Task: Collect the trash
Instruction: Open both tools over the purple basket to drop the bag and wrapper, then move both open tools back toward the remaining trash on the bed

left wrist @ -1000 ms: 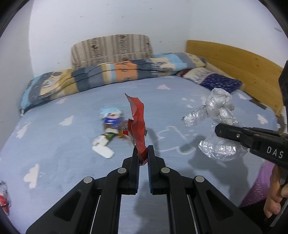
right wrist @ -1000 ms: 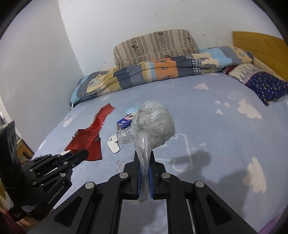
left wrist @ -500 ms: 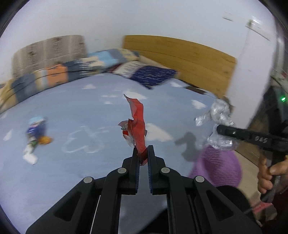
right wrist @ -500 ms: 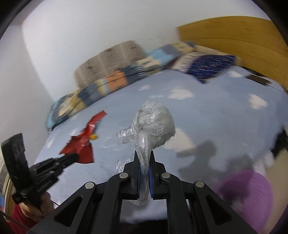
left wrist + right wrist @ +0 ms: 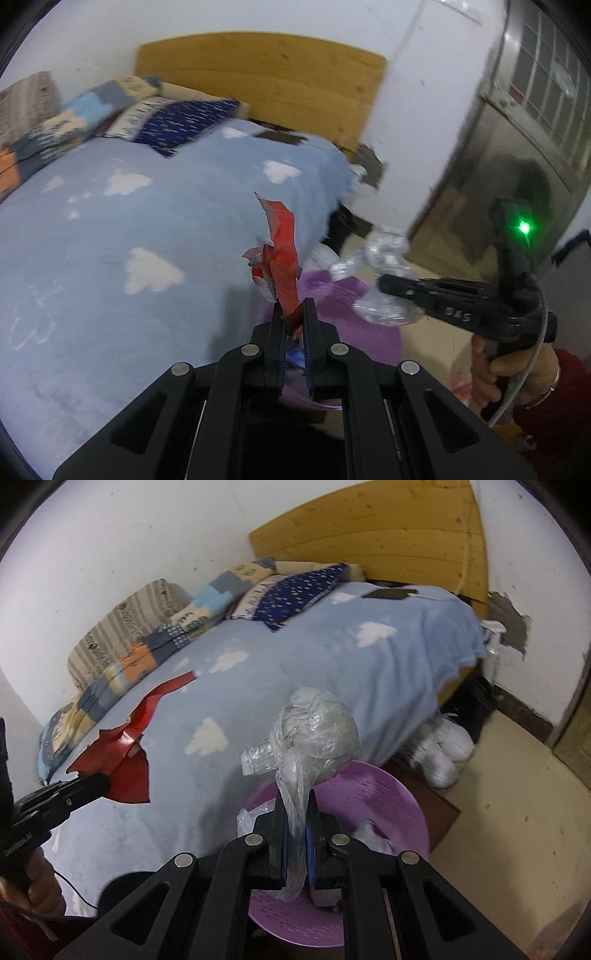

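The left tongs [image 5: 293, 317] sit at the lower centre of the left wrist view, clamped on the bottom edge of a red wrapper [image 5: 282, 266], which stands up crumpled from between the pads. In the right wrist view the same tongs [image 5: 88, 784] enter from the lower left edge, with the wrapper [image 5: 125, 753] spread out above them against the bed.

The right tongs [image 5: 295, 812] fill the lower centre of their own view, pinched on the twisted neck of a clear plastic bag [image 5: 314, 734]; its balled-up bulk rises above the tips and a loose tail hangs below the pads. In the left wrist view they [image 5: 384, 286] reach in from the right, a hand [image 5: 517, 373] on the grip at the lower right, the bag [image 5: 384, 273] bunched around the tips.

Directly beneath both tongs stands a purple perforated basket [image 5: 376, 794], in the lower centre of the frame, with some pale scraps lying inside. Behind it, filling the left and centre, is the bed [image 5: 332, 672] under a blue blanket with white clouds. Patterned pillows [image 5: 288, 590] lie toward the top, against a wooden headboard [image 5: 388, 528]. White shoes [image 5: 443, 753] sit on the floor at the right, by the bed's corner.
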`<state>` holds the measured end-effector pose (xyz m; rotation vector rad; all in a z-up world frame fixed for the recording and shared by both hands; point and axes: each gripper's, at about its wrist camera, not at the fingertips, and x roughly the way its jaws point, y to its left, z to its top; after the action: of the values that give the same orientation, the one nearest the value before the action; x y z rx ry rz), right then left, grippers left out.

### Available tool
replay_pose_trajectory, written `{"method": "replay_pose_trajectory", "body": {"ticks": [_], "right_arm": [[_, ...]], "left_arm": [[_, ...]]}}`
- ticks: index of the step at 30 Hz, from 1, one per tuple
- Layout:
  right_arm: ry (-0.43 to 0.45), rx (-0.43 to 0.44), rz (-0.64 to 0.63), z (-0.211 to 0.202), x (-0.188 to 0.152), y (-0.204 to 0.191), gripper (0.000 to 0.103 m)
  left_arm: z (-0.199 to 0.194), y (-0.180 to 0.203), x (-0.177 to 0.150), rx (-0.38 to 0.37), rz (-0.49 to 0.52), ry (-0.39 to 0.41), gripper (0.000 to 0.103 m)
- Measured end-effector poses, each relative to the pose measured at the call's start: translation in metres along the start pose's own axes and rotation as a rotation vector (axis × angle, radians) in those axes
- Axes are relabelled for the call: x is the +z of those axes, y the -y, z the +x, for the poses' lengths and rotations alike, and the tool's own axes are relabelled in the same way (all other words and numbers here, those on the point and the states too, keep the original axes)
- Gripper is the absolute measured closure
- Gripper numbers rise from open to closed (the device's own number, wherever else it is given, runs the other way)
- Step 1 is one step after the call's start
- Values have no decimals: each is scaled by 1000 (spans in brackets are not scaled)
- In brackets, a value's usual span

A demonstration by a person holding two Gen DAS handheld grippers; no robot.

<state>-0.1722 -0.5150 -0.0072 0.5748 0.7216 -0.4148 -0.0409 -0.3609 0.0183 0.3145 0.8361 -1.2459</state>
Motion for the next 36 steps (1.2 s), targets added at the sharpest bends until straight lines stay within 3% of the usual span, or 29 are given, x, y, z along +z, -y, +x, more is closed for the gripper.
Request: {"method": "replay_pose_trajectory", "body": {"ticks": [2,4,5,6,8,17,26,32,36], "right_arm": [[-14,-10,23,4,-3,10,95],[-30,-30,41,8,-6,19,93],[-40,-37,47,10,-6,22,89],[-48,-44,58,10,-8,27,86],[-46,-53,84,8,-11,36,77],[-6,-5,76,4,1,24,77],[-37,140,-79,39,15,-69,69],[-74,236,-192,63,17,-142,69],[-100,289,-263,76,17,-188,62]], "left_arm": [[13,11,3,-13,11,-25,92],[25,19,5,-25,15,-58,79],[29,21,5,-22,11,-65,63],[29,21,5,-18,8,-60,56],[22,20,2,-20,8,-50,56],[-18,-23,-4,65,-85,22,55],[-90,-104,-40,254,-250,110,50],[-135,-166,-73,435,-347,136,48],[-162,-214,-93,527,-450,163,48]]}}
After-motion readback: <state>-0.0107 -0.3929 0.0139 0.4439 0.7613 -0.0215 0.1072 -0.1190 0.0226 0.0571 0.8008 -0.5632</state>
